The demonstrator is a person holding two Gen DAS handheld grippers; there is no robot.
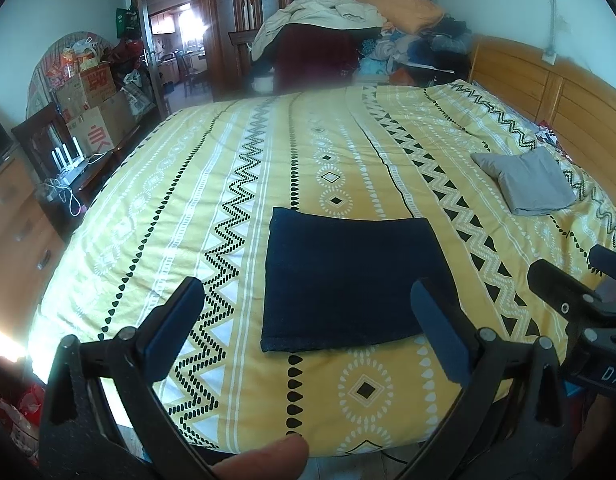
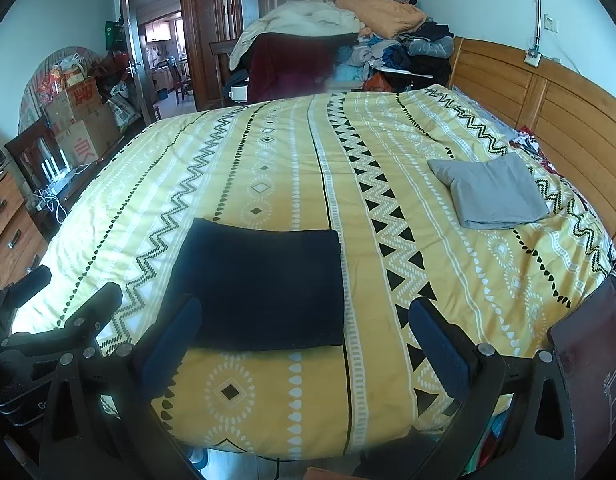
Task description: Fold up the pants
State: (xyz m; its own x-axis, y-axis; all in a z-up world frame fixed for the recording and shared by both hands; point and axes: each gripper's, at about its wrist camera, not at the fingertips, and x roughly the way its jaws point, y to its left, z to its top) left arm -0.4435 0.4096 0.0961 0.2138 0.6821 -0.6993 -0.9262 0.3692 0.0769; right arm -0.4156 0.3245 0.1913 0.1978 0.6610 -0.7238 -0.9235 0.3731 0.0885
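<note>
The dark navy pants [image 1: 350, 280] lie folded into one flat, neat rectangle at the frame's lower centre on the yellow patterned bedspread [image 1: 227, 184]. One folded grey garment [image 1: 526, 182] sits at middle right. Two grippers: left gripper [image 1: 312, 320] and right gripper [image 2: 303, 340] both gape wide, empty, hovering just short of the pants' near edge.

The pants [image 1: 348, 284] are looking like dark, matt cloth. The bed [image 1: 348, 152] is wearing smooth printed fabric. The headboard [image 2: 548, 100] is showing glossy wood.
</note>
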